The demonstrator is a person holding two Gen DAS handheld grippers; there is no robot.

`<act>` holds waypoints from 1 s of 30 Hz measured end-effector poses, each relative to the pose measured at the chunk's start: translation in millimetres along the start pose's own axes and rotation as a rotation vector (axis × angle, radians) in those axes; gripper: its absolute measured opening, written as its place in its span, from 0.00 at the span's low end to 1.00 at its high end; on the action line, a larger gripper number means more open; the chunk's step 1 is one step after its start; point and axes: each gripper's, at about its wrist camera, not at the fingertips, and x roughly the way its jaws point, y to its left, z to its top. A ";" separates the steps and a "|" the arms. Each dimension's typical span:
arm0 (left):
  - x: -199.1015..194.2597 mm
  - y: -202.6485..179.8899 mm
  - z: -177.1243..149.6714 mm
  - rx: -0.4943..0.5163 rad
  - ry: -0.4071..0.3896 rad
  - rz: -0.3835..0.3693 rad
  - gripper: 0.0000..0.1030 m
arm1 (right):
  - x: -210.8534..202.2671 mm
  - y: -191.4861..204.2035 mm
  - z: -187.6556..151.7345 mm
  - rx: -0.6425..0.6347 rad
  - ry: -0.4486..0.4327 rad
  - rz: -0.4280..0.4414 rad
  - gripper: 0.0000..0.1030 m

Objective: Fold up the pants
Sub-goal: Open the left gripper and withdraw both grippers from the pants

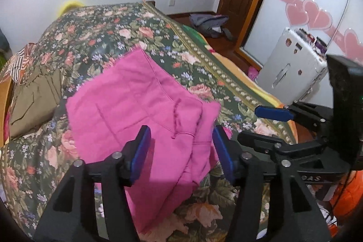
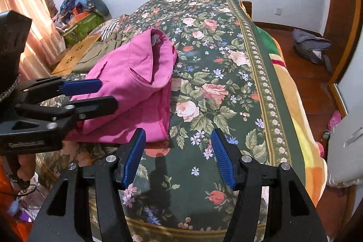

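Judging from how the pink pants (image 1: pixel 136 106) lie, folded into a thick bundle on the flowered bed cover (image 2: pixel 226 87), the folding looks close to done, and the step in hand seems to be a last tidy or one more fold; the left gripper (image 1: pixel 181 151) hovers with its jaws spread wide over the near edge of the bundle, holding nothing; the right gripper (image 2: pixel 179 155) hangs, also spread and empty, over bare cover just beside the bundle's hemmed edge. To do it well, each gripper should probably take all layers at a corner of the near edge, not only the top sheet, since the stacked folds on the right side look loose and could slide apart; lifting low and laying the cloth over evenly would keep the edges in line; the open waistband (image 2: pixel 158 44) at the far end bulges, so pressing it flat afterwards seems wise. An olive garment (image 1: pixel 34 96) lies well apart on the left.
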 end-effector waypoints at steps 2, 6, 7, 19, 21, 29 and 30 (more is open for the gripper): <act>-9.9 5.6 3.9 -0.003 -0.026 0.005 0.59 | -2.9 1.7 2.4 -0.002 -0.011 0.002 0.55; -25.9 27.1 12.1 -0.019 -0.084 0.065 0.63 | -7.9 7.7 7.7 -0.011 -0.033 0.011 0.55; -26.4 36.2 14.6 -0.030 -0.089 0.089 0.63 | -9.7 10.5 10.0 -0.015 -0.042 0.016 0.55; 18.5 134.8 39.3 -0.096 -0.009 0.206 0.63 | 8.1 42.0 28.8 0.013 -0.066 0.101 0.60; 30.4 139.9 42.3 -0.089 0.011 0.194 0.63 | 18.5 46.4 30.4 0.020 -0.055 0.107 0.62; 83.0 159.8 49.7 -0.051 0.096 0.184 0.63 | 44.7 33.0 27.6 0.001 0.005 0.032 0.63; 89.5 161.9 48.8 -0.045 0.113 0.189 0.63 | 48.4 27.3 26.7 0.005 0.016 0.027 0.63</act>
